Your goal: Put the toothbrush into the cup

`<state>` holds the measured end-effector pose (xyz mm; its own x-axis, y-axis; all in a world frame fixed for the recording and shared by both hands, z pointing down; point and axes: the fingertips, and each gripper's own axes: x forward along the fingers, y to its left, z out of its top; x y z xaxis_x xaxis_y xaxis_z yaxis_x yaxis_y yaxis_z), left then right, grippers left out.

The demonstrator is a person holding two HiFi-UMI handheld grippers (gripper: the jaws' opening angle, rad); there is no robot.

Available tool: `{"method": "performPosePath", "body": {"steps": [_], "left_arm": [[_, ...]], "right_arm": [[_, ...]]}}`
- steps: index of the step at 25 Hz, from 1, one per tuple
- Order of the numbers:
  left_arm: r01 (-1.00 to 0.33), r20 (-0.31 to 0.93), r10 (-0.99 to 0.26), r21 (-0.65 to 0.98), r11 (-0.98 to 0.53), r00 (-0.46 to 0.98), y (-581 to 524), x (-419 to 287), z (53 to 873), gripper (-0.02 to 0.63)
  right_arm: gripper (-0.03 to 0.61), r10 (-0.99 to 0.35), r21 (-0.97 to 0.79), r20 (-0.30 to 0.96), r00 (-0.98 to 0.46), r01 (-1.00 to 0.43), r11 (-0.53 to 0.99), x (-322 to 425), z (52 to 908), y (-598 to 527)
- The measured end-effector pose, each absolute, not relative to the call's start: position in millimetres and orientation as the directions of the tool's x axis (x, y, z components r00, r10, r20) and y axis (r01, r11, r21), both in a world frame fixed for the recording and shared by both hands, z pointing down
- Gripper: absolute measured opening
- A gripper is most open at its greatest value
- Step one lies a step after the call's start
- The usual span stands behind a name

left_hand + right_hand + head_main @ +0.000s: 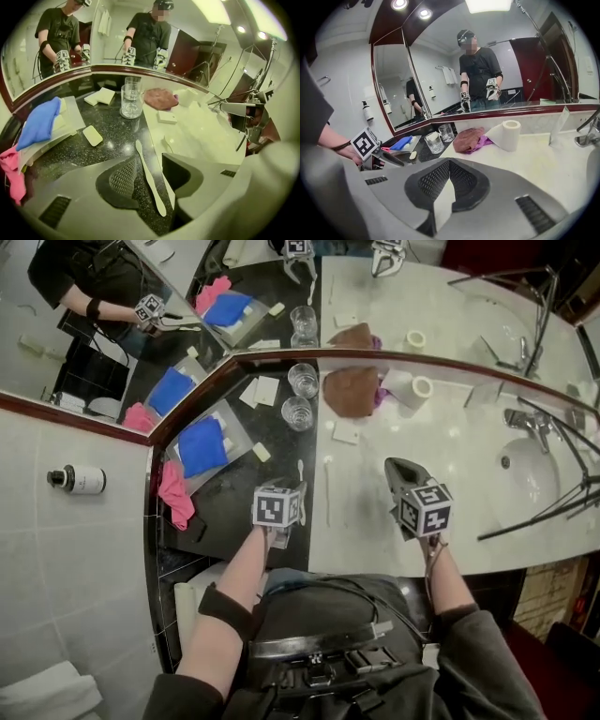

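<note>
Left gripper: standing wide open, straddling the toothbrush, pads not touching it.
Toothbrush: lying flat on the dark counter, lengthwise between the jaws.
Cup: standing upright farther along, well apart.
Right gripper: hovering closed, holding nothing.
Handling, judged: lowering fully, centring on the handle, then closing squarely is looking best; the thin handle is likely skidding otherwise.

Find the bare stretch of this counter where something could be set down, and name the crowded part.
Bare: the white counter between the toilet roll, the brown towel and the sink. Crowded: the black slab, with glasses, soap bars, tray and toothbrush.
</note>
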<state>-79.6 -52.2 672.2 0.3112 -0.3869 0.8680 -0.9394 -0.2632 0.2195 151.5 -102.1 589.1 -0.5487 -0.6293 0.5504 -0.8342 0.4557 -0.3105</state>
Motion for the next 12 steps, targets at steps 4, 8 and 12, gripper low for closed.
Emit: {"method": "performPosePath", "body": {"steps": [4,8,12], "left_arm": [[-0.955,0.904,-0.33,0.214,-0.206,0.273,-59.0,-79.3,697.3,0.172],[-0.969,0.934,-0.268,0.207,-0.136,0.237,-61.6,-82.2,716.1,0.172],[-0.974,0.95,-0.229,0.186,-0.13,0.212,-66.6,-81.8,726.5,0.172]], "right_arm": [[0.02,-0.625,-0.331,0.555,-0.549,-0.835,0.44,158.2,602.9,-110.0],[0.02,-0.62,-0.35,0.562,-0.547,-0.837,0.421,164.6,614.7,-116.8],[0.02,-0.619,-0.359,0.566,-0.545,-0.839,0.409,170.1,622.7,-122.9]]}}
